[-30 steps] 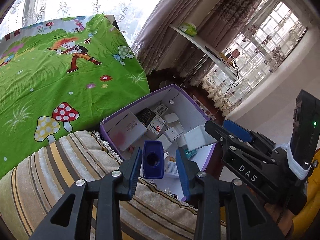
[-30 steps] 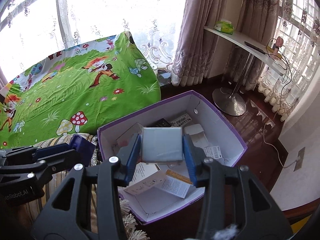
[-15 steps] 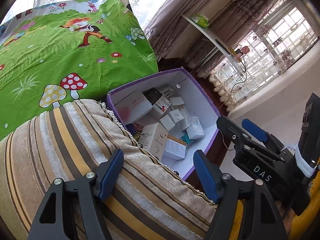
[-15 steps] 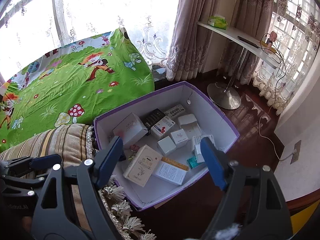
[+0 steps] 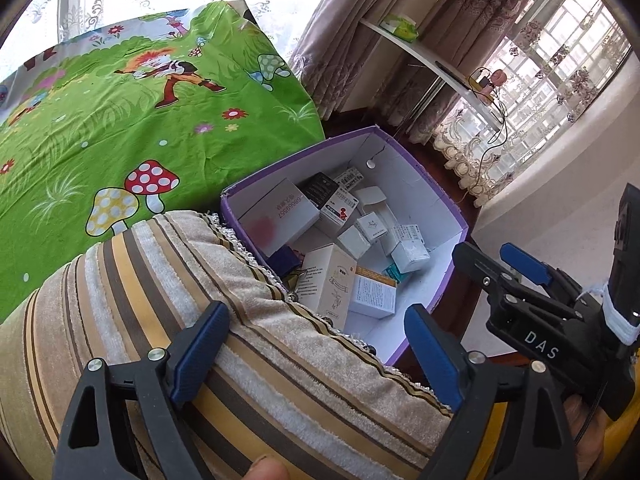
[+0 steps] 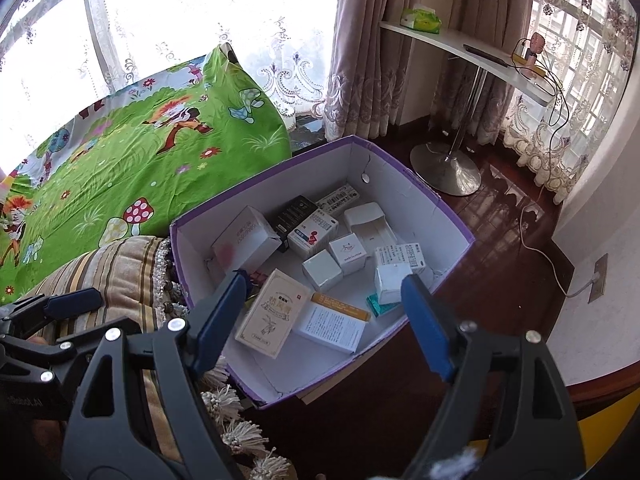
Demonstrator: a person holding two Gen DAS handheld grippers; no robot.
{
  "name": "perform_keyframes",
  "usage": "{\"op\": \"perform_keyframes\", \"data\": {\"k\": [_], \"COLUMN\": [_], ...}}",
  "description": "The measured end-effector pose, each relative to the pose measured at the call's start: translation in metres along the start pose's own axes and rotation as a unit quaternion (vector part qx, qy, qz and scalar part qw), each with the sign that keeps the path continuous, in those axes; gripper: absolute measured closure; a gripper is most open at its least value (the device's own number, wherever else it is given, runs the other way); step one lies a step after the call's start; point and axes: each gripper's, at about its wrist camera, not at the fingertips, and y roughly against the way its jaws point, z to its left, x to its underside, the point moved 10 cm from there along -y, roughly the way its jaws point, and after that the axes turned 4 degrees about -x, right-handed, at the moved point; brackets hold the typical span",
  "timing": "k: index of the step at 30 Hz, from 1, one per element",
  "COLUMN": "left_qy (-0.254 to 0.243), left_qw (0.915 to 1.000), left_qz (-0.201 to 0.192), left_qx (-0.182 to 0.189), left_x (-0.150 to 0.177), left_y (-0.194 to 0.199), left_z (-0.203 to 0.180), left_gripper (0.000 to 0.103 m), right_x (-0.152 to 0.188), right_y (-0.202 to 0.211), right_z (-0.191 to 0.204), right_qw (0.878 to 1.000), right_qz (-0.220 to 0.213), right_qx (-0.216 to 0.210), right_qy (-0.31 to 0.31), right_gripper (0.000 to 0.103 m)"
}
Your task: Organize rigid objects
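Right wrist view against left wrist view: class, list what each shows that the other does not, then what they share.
Only the right wrist view shows the round metal stand base on the dark wood floor, the wall socket with its cable, and the cushion's tassels. Only the left wrist view shows a fingertip at the bottom edge and the striped cushion filling the foreground. Both show the purple box of small cartons, the green cartoon sheet, the white shelf, and each open, empty hand-held gripper: left, right.
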Motion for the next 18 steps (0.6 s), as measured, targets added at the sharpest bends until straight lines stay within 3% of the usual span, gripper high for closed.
{"op": "perform_keyframes", "data": {"k": [18], "left_qy": [-0.005], "left_qw": [1.0000], "left_qz": [-0.002], "left_qx": [-0.007], "left_x": [0.0007], "left_y": [-0.0018], "left_z": [0.0005], "left_gripper": [0.013], "right_x": [0.0016], "right_y": [-0.0006], "right_z": [0.0040], "right_qw": [1.000], "right_qz": [0.003], "right_qx": [-0.005], "right_qy": [0.006], "right_gripper": [0.021]}}
